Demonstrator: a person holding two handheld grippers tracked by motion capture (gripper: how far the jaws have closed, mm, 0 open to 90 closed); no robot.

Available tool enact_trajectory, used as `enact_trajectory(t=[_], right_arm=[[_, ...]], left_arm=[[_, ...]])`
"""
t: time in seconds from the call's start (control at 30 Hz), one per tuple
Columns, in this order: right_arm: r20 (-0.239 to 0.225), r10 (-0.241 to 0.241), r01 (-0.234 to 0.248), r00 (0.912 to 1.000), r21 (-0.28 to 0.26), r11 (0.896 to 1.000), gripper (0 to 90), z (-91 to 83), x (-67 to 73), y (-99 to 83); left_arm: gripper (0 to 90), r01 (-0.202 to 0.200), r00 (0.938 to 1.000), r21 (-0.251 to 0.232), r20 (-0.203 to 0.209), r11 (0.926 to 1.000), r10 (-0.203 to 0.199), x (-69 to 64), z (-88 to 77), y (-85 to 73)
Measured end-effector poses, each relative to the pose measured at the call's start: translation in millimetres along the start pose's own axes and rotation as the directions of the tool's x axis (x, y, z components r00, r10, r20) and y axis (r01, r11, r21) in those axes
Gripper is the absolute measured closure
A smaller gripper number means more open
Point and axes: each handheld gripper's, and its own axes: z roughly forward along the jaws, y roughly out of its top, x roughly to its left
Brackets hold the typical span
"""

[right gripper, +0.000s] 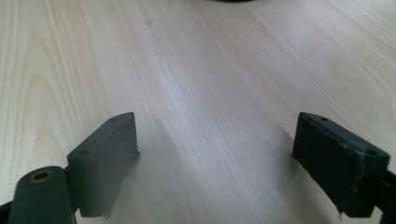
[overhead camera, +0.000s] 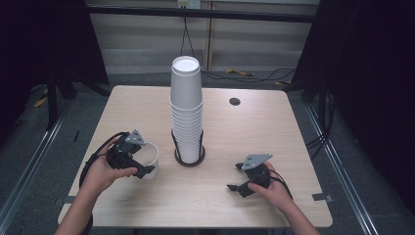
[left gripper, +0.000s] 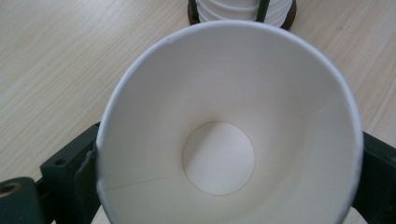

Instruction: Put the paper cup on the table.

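1. High view: A tall stack of white paper cups (overhead camera: 186, 110) stands in a dark round holder (overhead camera: 189, 157) at the middle of the desk (overhead camera: 147, 196). The left gripper (overhead camera: 131, 155) holds one single paper cup (overhead camera: 148, 157) just left of the holder, mouth tipped toward the camera side. The right gripper (overhead camera: 244, 177) rests low on the desk, well apart from the stack, with nothing in it.

2. Left gripper view: The fingers (left gripper: 74, 172) are clamped on opposite sides of the single cup's wall, and the cup's open mouth and flat bottom face the camera. The holder's base and lower cups lie just beyond its rim.

3. Right gripper view: The fingers (right gripper: 105, 161) stand wide apart over bare desk wood; nothing lies between them.

4. Assessment: One cup is separated from the stack and secured. Setting it down or placing it remains, and the many stacked cups are untouched. The right gripper appears idle.
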Motion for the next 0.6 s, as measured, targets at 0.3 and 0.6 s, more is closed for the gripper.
enact_trajectory(t=[0.3, 0.6], right_arm=[[-0.001, 0.001, -0.001, 1.0, 0.0, 1.0, 13.5, 0.0, 0.0, 0.0], [0.001, 0.0, 0.0, 1.0, 0.0, 1.0, 13.4, 0.1, 0.0, 0.0]], left_arm=[[4.9, 0.019, 0.9997, -0.02, 0.014, 0.9996, -0.019, -0.7, 0.9, -6.1], [7.3, 0.041, 0.9988, -0.048, 0.028, 0.998, -0.04, -0.3, 4.1, -13.2]])
